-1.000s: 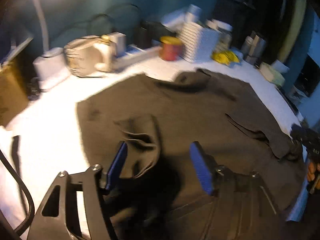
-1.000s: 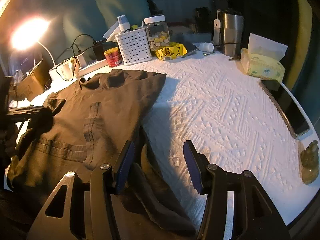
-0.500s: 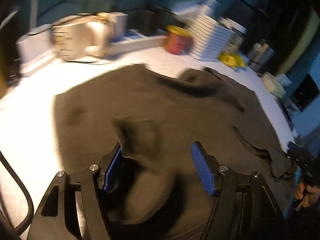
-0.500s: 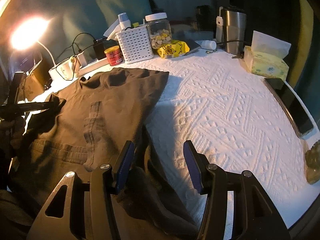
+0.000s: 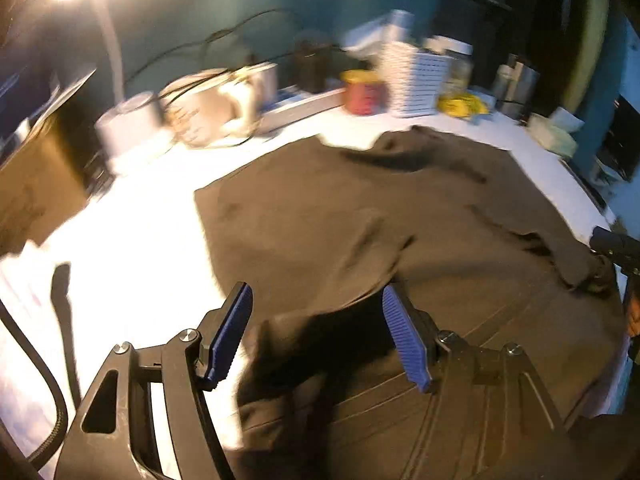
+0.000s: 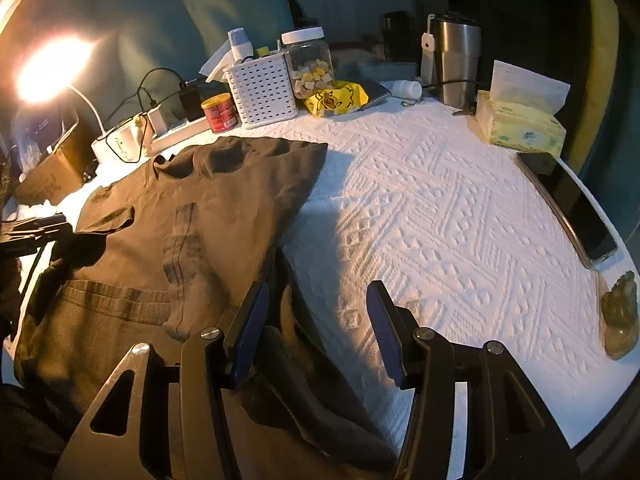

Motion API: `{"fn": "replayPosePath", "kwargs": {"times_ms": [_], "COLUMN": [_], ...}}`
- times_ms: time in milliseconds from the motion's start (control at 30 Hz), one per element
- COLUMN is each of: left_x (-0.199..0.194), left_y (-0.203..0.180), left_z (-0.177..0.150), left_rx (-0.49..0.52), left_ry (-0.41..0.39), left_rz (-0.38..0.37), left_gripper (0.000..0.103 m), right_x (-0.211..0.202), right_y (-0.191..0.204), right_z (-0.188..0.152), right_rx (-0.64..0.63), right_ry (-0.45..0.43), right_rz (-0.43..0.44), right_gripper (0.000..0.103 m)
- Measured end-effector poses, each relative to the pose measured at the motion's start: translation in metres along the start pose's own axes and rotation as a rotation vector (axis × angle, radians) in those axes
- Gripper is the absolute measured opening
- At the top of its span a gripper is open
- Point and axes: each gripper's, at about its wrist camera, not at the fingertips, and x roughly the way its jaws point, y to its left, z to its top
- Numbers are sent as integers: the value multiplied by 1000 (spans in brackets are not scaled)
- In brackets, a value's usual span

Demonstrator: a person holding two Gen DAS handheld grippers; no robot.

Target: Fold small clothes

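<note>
Both tongs wide, gripping nothing: left tongs (image 5: 316,332) over shirt (image 5: 360,216) sleeve, right tongs (image 6: 316,332) astride hem corner.

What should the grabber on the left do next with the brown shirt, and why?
Probably lower the left gripper and close it on the sleeve bunched between its open jaws. That floppy bit hangs off the brown shirt near the edge of the white cloth and is not yet folded in. The right gripper is open too, at the other side.

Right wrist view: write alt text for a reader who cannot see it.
A dark brown shirt lies spread on a white textured cloth, with the open right gripper above its near edge. A basket, jar, tumbler and tissue box stand behind.
</note>
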Motion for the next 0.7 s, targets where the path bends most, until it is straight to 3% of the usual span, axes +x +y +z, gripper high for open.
{"fn": "replayPosePath", "kwargs": {"times_ms": [67, 133, 267, 367, 467, 700], "left_x": [6, 12, 16, 5, -13, -50], "left_y": [6, 0, -28, -49, -50, 5], "left_z": [-5, -10, -21, -25, -27, -62], "left_rx": [-22, -15, 52, 117, 131, -51], "left_ry": [23, 47, 80, 61, 12, -34], "left_rz": [-11, -78, -158, -174, -117, 43], "left_gripper": [68, 68, 68, 68, 68, 68], "right_x": [1, 1, -1, -7, -19, -43], "right_y": [3, 8, 15, 14, 12, 14], "right_z": [0, -1, -1, -3, -8, -32], "right_rx": [-7, -17, -26, -24, -30, -101], "right_ry": [4, 7, 4, 0, -17, -9], "right_rz": [3, 8, 10, -5, -20, 0], "right_gripper": [54, 54, 54, 54, 54, 54]}}
